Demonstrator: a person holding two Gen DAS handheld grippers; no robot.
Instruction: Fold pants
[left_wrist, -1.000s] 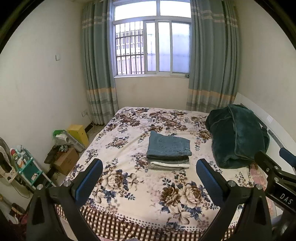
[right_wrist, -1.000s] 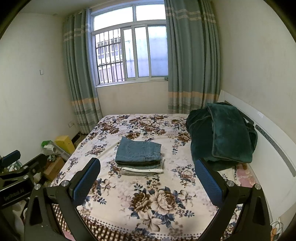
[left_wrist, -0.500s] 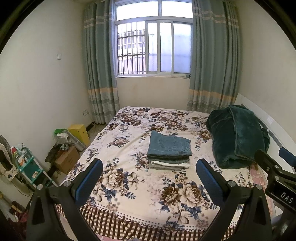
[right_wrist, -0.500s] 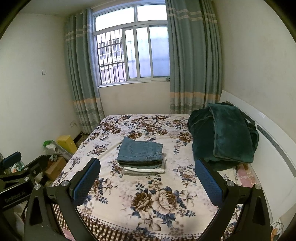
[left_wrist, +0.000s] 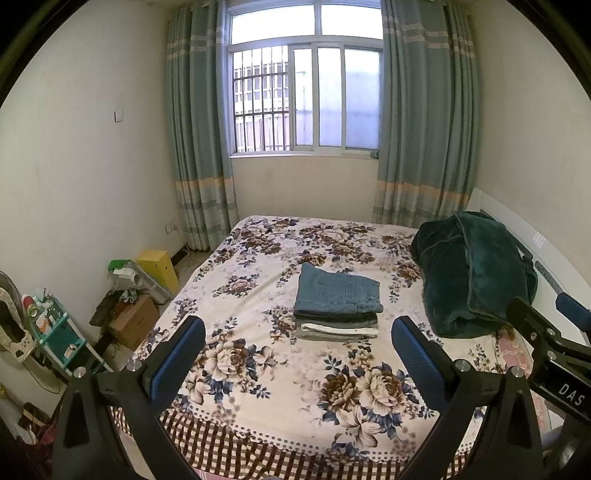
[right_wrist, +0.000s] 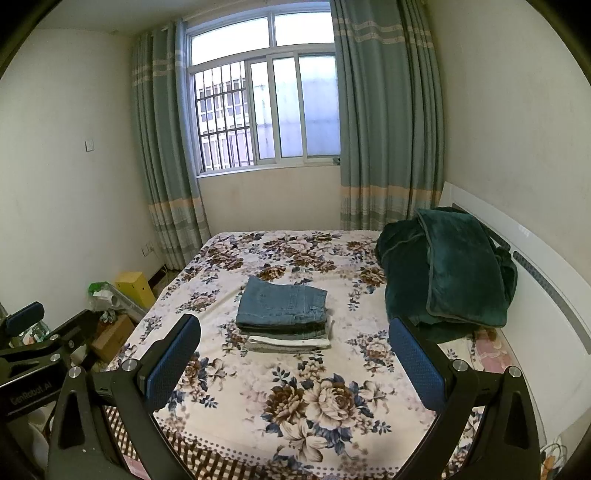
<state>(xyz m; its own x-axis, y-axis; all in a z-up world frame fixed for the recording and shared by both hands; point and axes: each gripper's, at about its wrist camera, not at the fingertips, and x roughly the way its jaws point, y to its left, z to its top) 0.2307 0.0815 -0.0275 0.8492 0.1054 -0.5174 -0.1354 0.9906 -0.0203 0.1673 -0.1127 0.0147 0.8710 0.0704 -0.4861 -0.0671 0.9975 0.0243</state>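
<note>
Left claw (left_wrist: 298, 352): fingers spread wide apart, holding nothing; held above the near edge of the bed.
Right claw (right_wrist: 294, 350): fingers spread wide apart, holding nothing; held above the near edge of the bed, beside the left claw.
Pants (left_wrist: 338, 294): blue denim, folded into a flat rectangle, lying on top of a stack of folded clothes (left_wrist: 338, 326) near the middle of the bed.
Stack: dark, white and grey folded layers show under the pants; edges roughly aligned.
Bed (left_wrist: 258, 365): covered by a floral sheet with a checked border at the near edge.
Blanket (left_wrist: 476, 273): dark green, heaped at the right side of the bed against the white headboard (right_wrist: 546, 280), well apart from the stack.
Floor left of bed: yellow box (left_wrist: 159, 267), cardboard box (left_wrist: 135, 325), teal rack (left_wrist: 55, 332).
Change from earlier frames: both views have drifted slightly, so the stack sits a little further right in each; pants, stack and blanket lie as before; both claws remain equally open.
</note>
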